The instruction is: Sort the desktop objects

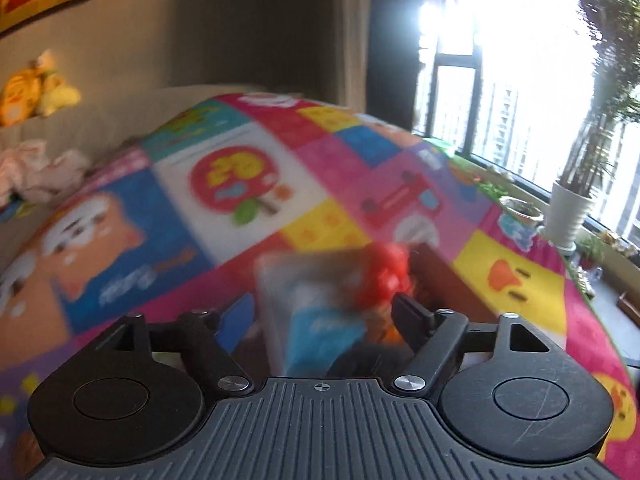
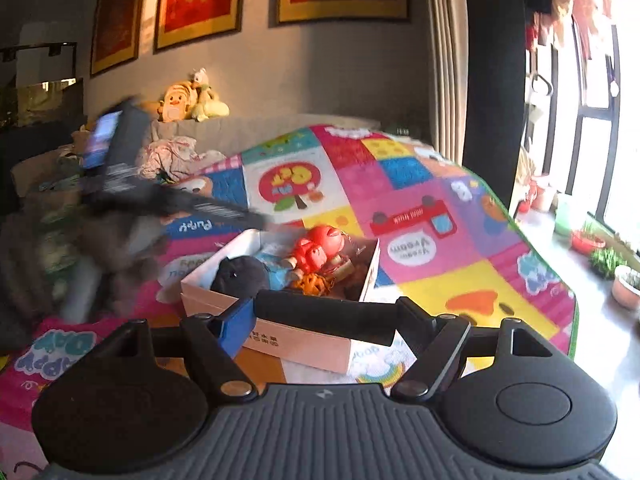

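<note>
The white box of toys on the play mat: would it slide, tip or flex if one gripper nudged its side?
The white box looks like thin card with open walls, so it may flex. It sits low and wide on the play mat, so it would probably slide rather than tip. The red toy piled inside might shift.
</note>
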